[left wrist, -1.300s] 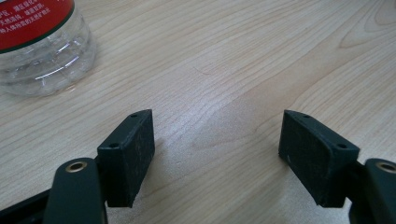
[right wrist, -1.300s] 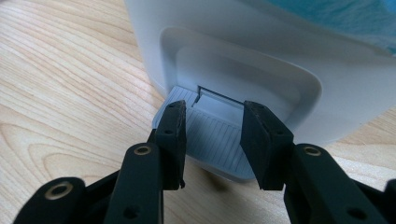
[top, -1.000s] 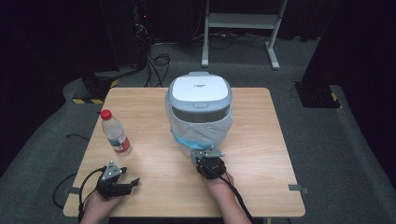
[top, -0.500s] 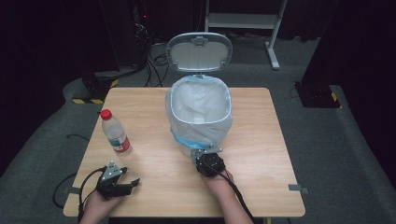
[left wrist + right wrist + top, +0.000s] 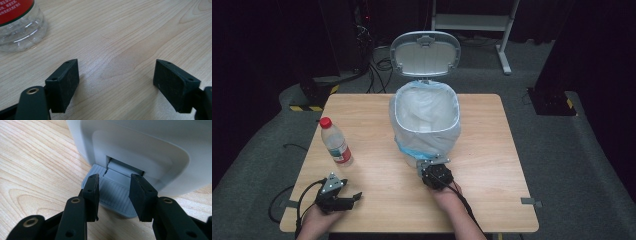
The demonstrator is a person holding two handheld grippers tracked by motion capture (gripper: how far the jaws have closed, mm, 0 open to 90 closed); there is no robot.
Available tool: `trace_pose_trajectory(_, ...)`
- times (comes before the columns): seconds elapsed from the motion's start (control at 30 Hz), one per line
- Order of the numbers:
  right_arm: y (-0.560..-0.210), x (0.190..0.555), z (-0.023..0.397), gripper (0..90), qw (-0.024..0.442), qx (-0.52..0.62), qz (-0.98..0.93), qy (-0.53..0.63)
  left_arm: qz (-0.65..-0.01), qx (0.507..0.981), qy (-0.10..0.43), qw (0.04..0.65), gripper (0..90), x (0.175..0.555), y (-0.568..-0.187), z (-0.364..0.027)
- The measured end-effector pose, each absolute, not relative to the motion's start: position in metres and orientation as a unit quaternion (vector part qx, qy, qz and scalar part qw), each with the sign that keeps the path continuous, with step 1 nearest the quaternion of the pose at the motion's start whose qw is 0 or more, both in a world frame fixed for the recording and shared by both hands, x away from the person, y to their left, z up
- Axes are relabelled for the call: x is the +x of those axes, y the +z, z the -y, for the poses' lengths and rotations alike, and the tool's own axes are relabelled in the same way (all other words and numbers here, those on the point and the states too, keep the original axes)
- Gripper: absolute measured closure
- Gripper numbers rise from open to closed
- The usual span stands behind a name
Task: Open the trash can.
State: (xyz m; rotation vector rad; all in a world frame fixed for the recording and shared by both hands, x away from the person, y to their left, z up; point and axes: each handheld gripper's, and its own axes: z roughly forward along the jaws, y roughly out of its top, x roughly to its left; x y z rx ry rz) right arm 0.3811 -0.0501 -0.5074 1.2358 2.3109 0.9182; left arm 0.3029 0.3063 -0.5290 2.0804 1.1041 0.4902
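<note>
Now lid (image 5: pixel 425 52) fully up at frame top, shut a second ago; bin (image 5: pixel 426 125) at centre, ready for bottle (image 5: pixel 335 143), left. Right gripper (image 5: pixel 113 192) part-open, pressing pedal (image 5: pixel 113 195), gripping nothing. Left gripper (image 5: pixel 115 82) wide open, empty, lower left.

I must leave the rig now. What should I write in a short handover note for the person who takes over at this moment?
Right gripper: jaws partly open, pressing down on the grey pedal at the foot of the bin.
Left gripper: open, empty, low over the table near its front left corner.
Bottle: upright, left of the bin, untouched.
Done: lid is up; white liner is exposed.
Left: probably put the bottle into the bin while the pedal is held, then release.
</note>
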Motion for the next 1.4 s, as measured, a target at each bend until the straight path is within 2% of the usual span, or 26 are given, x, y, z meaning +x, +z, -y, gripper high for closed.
trace_pose_trajectory(0.33,-0.513,0.376,0.053,60.0,0.197,0.430,-0.809,0.349,-0.436,0.803,0.193,0.357,20.4,0.302,-0.529,-0.305)
trace_pose_trajectory(0.37,-0.513,0.376,0.053,60.0,0.196,0.428,-0.810,0.349,-0.440,0.802,0.193,0.356,17.1,0.302,-0.529,-0.304)
trace_pose_trajectory(0.6,-0.512,0.378,0.054,60.0,0.193,0.421,-0.815,0.347,-0.461,0.798,0.178,0.344,8.5,0.308,-0.527,-0.305)
trace_pose_trajectory(0.73,-0.512,0.377,0.054,59.9,0.194,0.420,-0.816,0.347,-0.470,0.792,0.178,0.346,6.2,0.309,-0.523,-0.308)
trace_pose_trajectory(1.1,-0.513,0.377,0.053,60.2,0.198,0.423,-0.813,0.348,-0.486,0.769,0.222,0.351,0.8,0.318,-0.505,-0.328)
trace_pose_trajectory(1.23,-0.513,0.378,0.054,60.2,0.202,0.419,-0.815,0.347,-0.488,0.755,0.254,0.357,0.5,0.325,-0.493,-0.333)
trace_pose_trajectory(1.4,-0.513,0.377,0.053,60.2,0.202,0.420,-0.814,0.345,-0.488,0.750,0.269,0.357,0.5,0.330,-0.485,-0.334)
